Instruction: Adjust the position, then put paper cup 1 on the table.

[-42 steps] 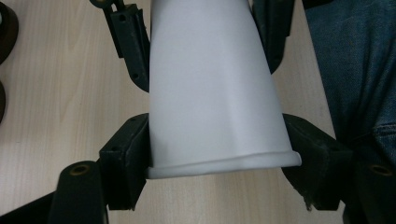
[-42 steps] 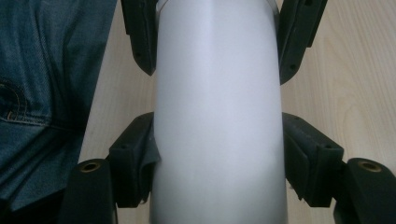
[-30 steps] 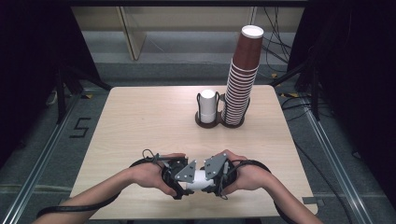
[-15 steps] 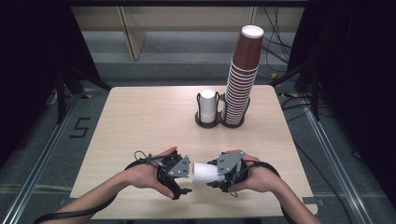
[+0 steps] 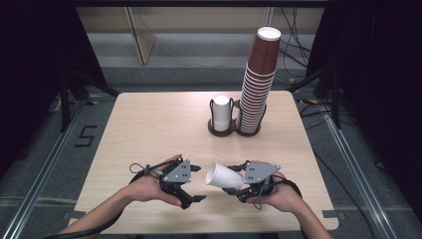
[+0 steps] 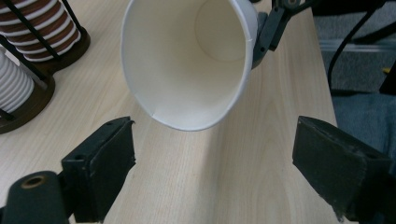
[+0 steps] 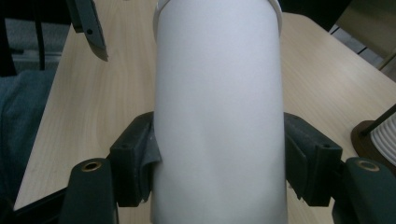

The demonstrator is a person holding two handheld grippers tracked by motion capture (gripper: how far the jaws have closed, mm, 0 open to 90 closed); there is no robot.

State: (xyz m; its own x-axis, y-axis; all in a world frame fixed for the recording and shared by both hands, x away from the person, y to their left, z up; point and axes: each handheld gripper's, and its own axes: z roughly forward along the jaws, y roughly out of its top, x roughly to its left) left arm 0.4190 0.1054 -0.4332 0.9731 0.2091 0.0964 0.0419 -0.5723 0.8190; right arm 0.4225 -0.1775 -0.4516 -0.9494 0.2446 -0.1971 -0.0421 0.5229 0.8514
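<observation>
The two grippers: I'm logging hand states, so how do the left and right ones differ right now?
The left gripper has its jaws spread wide and holds nothing; the right gripper is clamped on a white paper cup. The cup's open mouth faces the left gripper. Both hover low over the table, each in a hand.

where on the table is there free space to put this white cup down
Bare wood runs left of the cup rack to the table edge. The near edge is crowded: left tongs open, right tongs gripping the white cup.

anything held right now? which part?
Right gripper clamps the white paper cup across its side wall near the base, mouth toward the left gripper, which is open and holds nothing.
</observation>
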